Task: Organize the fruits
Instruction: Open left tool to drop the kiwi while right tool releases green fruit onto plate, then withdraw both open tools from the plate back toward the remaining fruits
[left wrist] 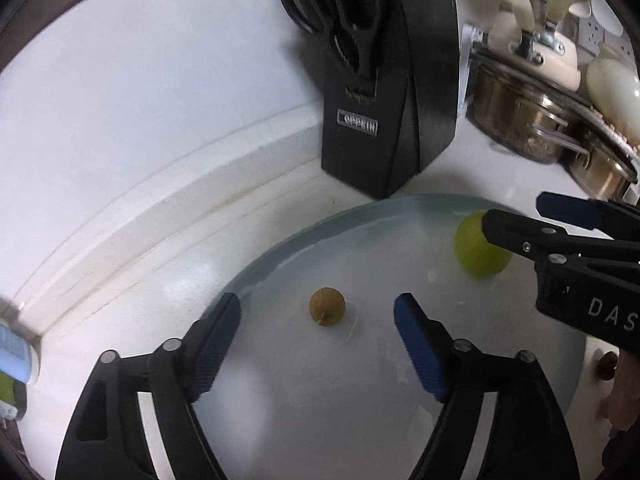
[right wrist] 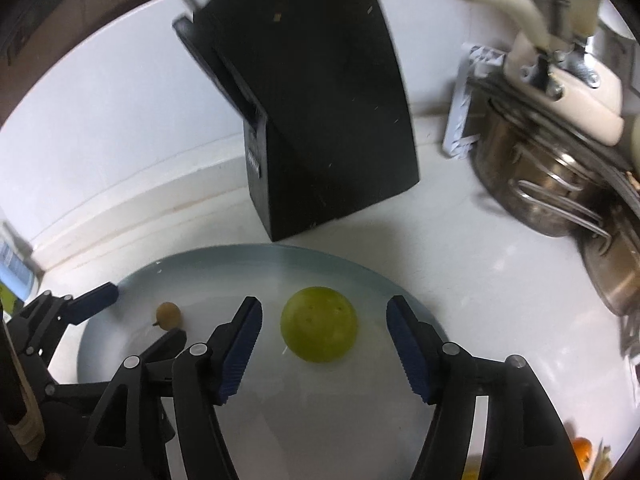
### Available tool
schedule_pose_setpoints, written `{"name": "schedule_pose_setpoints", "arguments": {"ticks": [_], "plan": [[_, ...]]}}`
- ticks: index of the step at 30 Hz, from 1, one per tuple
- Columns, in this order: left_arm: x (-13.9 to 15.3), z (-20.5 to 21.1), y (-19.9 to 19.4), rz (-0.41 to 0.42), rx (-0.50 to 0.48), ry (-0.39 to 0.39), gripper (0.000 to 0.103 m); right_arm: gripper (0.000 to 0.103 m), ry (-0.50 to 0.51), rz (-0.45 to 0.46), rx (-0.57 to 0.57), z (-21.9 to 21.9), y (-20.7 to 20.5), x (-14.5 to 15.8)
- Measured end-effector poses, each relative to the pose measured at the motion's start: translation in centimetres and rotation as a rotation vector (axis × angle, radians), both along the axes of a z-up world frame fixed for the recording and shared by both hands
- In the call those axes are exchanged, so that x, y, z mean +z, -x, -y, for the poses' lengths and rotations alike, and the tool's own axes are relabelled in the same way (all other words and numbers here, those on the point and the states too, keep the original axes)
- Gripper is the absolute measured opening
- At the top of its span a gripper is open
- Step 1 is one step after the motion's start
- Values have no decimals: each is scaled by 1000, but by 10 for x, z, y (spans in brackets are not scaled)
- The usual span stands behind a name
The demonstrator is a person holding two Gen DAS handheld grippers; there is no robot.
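A white kitchen tabletop (left wrist: 132, 264) runs to a pale wall, with a black knife block (left wrist: 384, 120) holding scissors at the far side and steel pots (left wrist: 532, 120) stacked to the far right. Near the block lies a pale blue-grey plate (right wrist: 224, 264), and both fruits rest on it. The small brown fruit (left wrist: 327, 306) sits toward the plate's left, the larger green fruit (right wrist: 319, 324) toward its right, well apart from each other, which looks like a deliberate spacing so neither rolls into the other.

The left claw (left wrist: 318, 344) stands with its blue pads wide apart on either side of the brown fruit, touching nothing. The right claw (right wrist: 324, 344) is likewise parted around the green fruit, with clear gaps on both sides. Each fruit appears to be set down and let go, one per claw, so the plate serves as the collecting place. A glimpse of orange fruit (right wrist: 582, 450) at the near right edge suggests more may remain to bring over.
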State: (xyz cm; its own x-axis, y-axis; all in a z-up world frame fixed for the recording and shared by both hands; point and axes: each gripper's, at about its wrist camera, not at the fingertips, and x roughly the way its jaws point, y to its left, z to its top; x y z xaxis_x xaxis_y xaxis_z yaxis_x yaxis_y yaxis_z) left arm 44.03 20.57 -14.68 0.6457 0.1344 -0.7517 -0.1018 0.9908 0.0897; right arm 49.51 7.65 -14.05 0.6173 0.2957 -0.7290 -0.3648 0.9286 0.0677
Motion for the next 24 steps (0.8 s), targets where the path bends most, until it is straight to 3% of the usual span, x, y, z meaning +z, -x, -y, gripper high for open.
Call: {"name": "schedule_pose_setpoints", "arguments": {"ticks": [4,24], "plan": [[18,1,13,46,20,-5,89,66,-14,30,-30,9,13,11],[105,42,100,275,-20,16,90,73,-60,213,-190,78,107,77]]}}
